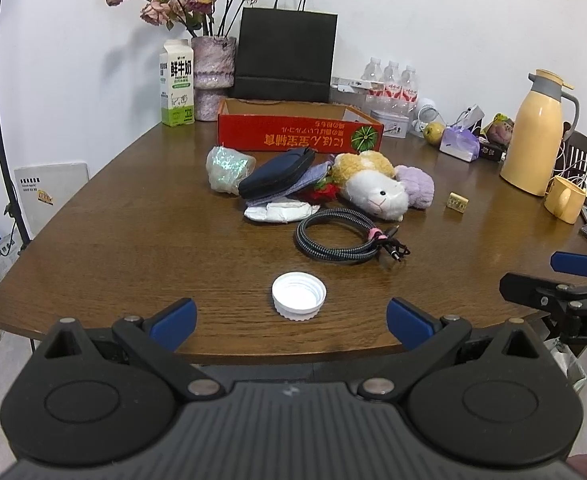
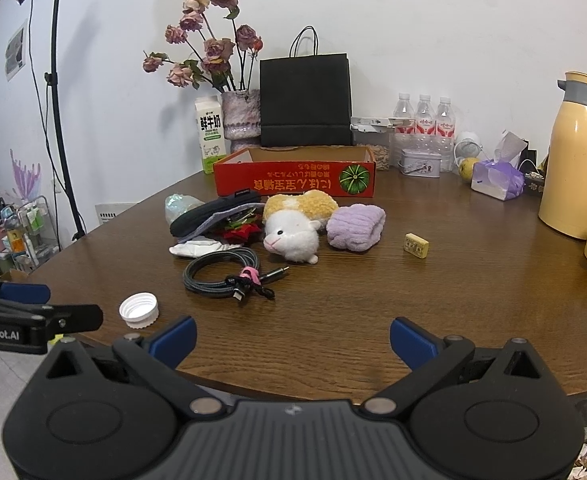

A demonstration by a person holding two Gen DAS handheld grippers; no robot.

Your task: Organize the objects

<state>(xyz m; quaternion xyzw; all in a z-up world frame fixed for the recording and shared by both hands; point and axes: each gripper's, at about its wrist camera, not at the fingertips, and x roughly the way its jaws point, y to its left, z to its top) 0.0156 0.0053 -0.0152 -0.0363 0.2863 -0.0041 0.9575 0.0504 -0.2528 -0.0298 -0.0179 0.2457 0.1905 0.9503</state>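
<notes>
Both claws hover wide apart and empty at the near table (image 1: 93, 248) edge: the left gripper (image 1: 291, 318) has the white bottle cap (image 1: 298, 294) just ahead between its fingers, while the right gripper (image 2: 292, 338) faces bare wood with the coiled cable (image 2: 229, 270) ahead to its left. Beyond them a plush hamster (image 2: 297, 226), purple cloth (image 2: 355, 226), dark pouch (image 2: 213, 216) and small yellow block (image 2: 416, 245) lie short of the red box (image 2: 293, 178). I judge the cap light, rigid and slippery, best pinched across its ribbed rim; the floppy cable should be taken at its pink tie (image 2: 249, 274).
</notes>
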